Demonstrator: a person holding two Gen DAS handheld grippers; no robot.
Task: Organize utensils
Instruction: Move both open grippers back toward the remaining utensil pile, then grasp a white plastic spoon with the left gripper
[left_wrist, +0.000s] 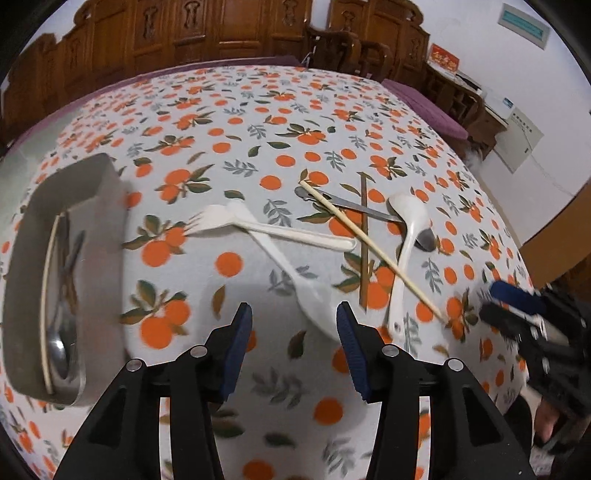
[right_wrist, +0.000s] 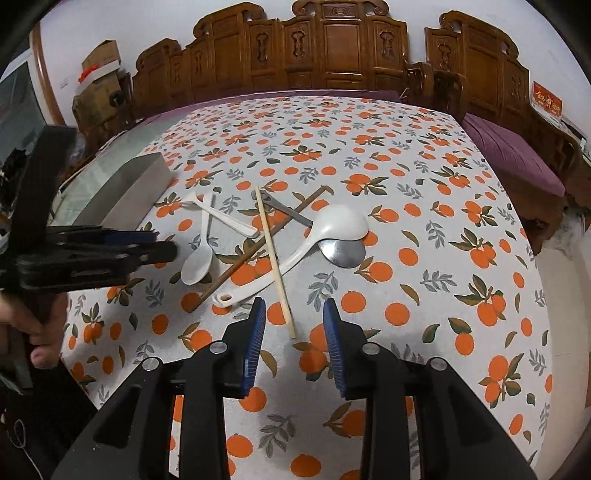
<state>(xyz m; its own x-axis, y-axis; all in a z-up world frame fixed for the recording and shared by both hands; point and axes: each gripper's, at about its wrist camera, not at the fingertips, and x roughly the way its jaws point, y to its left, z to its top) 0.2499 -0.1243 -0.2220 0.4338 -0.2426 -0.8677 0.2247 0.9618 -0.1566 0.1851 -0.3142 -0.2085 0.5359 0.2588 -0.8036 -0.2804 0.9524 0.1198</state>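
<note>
Worktop (right_wrist: 424, 229) under a cloth printed with oranges and leaves, carved wooden furniture behind. Grey rectangular tray (left_wrist: 22, 258) at the left edge holds a metal spoon (left_wrist: 61, 347) and one pale chopstick (left_wrist: 46, 295); its other contents are blurred. Loose pile mid-cloth: white ladle (right_wrist: 332, 225) over a steel spoon (right_wrist: 343, 253) whose handle is partly hidden, white plastic spoon (right_wrist: 199, 262) crossing a white plastic fork (right_wrist: 225, 218), one dark brown chopstick (right_wrist: 258, 243), one pale chopstick (right_wrist: 275, 266). Left tool (left_wrist: 294, 350), blue ribbed pads, jaws apart with nothing between them, over the plastic spoon's bowl. Right tool (right_wrist: 294, 343) likewise gaping and empty, the pale chopstick's near tip just ahead of it.
</note>
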